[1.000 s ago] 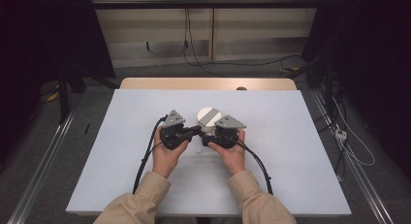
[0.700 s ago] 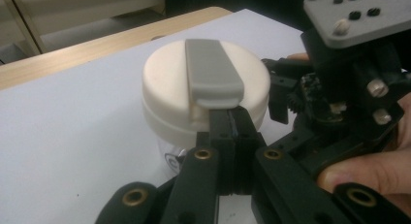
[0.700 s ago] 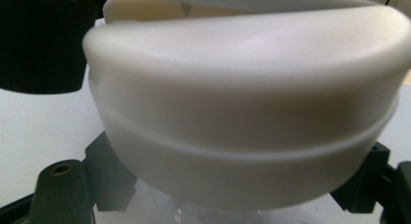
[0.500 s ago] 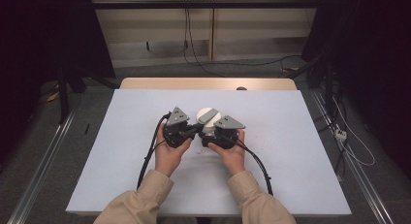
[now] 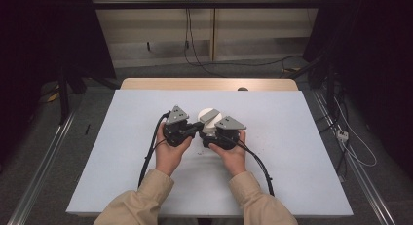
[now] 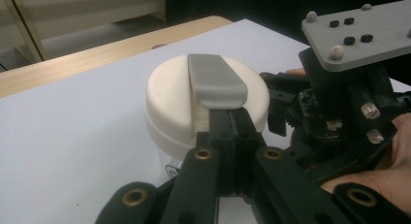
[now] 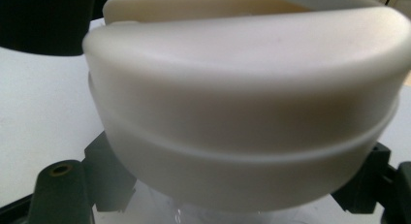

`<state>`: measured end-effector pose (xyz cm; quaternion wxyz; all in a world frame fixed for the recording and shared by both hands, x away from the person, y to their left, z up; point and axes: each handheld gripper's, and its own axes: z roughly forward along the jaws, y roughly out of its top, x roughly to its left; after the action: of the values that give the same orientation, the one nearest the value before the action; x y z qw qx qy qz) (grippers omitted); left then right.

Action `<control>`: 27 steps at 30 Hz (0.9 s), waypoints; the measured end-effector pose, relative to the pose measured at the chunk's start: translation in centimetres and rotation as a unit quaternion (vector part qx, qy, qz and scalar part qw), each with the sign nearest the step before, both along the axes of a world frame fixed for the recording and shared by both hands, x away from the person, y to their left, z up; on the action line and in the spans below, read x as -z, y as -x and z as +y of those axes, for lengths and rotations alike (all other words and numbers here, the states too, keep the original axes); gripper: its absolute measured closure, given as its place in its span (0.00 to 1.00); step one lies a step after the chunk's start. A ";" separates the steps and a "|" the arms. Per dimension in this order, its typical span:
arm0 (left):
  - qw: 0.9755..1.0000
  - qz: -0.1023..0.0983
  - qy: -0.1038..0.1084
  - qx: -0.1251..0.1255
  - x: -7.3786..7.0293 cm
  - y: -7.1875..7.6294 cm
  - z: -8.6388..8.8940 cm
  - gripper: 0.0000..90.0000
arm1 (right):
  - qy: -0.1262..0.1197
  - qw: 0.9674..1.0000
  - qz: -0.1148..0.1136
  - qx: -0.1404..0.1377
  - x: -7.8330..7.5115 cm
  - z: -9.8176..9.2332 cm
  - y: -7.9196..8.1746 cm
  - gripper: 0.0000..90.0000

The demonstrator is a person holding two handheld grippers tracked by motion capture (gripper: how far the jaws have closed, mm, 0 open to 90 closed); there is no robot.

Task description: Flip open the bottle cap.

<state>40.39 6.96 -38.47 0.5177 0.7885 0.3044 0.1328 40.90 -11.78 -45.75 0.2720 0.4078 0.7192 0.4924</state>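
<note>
Jar (image 5: 210, 123) with cream lid (image 6: 194, 100) sits mid-table between both grippers. Right gripper (image 5: 214, 136) clamps its clear body from the near right. Left gripper (image 6: 231, 129), jaws pressed together, meets the near end of the grey lid handle (image 6: 215, 82), probably touching; handle's long axis runs near-to-far.

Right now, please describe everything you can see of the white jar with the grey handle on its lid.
The jar stands upright near the middle of the white table, between the two grippers. Its wide cream lid looks like matte plastic, is round with a groove around its side, and carries a flat grey bar handle across the top. The body below looks clear. The left gripper has its jaws closed at the near end of the handle; the right gripper holds the body under the lid.
</note>
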 end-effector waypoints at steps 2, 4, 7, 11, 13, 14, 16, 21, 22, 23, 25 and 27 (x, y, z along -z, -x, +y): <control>1.000 0.001 0.002 -0.001 0.0 -0.1 0.0 1.00 | 0.000 1.000 0.001 0.000 0.0 0.0 0.0 0.22; 1.000 0.000 0.001 -0.001 0.0 -0.1 0.0 1.00 | -0.001 1.000 0.001 0.000 0.0 0.0 0.0 0.22; 1.000 0.000 0.002 -0.002 -0.2 -0.2 0.1 1.00 | 0.001 1.000 0.000 0.000 0.0 0.0 0.0 0.22; 1.000 -0.002 0.004 -0.002 -0.7 -0.4 0.0 1.00 | 0.000 1.000 0.000 0.000 0.0 0.0 0.0 0.22; 1.000 -0.005 0.005 -0.003 -0.9 -0.5 -0.1 1.00 | 0.000 1.000 0.000 -0.001 0.0 0.0 0.0 0.22; 1.000 -0.005 0.004 -0.002 -1.0 -0.5 -0.2 1.00 | 0.000 1.000 0.000 -0.001 0.0 0.0 0.0 0.22; 1.000 -0.007 0.004 -0.004 -1.2 -0.7 -0.2 1.00 | -0.001 1.000 0.000 -0.001 0.0 0.0 0.0 0.22; 1.000 -0.008 0.003 -0.003 -1.5 -1.0 -0.4 1.00 | 0.000 1.000 0.000 -0.001 0.0 0.0 0.0 0.22; 1.000 -0.008 0.004 -0.004 -1.5 -1.0 -0.5 1.00 | -0.001 1.000 0.000 0.000 0.0 0.0 0.0 0.22; 1.000 -0.009 0.002 -0.003 -1.6 -1.1 -0.5 1.00 | -0.002 1.000 0.001 0.000 0.0 0.0 0.0 0.22; 1.000 -0.010 0.001 -0.004 -1.6 -1.2 -0.6 1.00 | 0.000 1.000 0.000 0.000 0.0 0.0 0.0 0.22; 1.000 -0.010 0.003 -0.006 -1.7 -1.4 -0.6 1.00 | -0.002 1.000 0.000 0.000 0.0 0.0 0.0 0.22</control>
<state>41.77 6.38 -36.75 0.5227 0.7834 0.3042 0.1431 40.89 -11.77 -45.76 0.2715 0.4081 0.7184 0.4936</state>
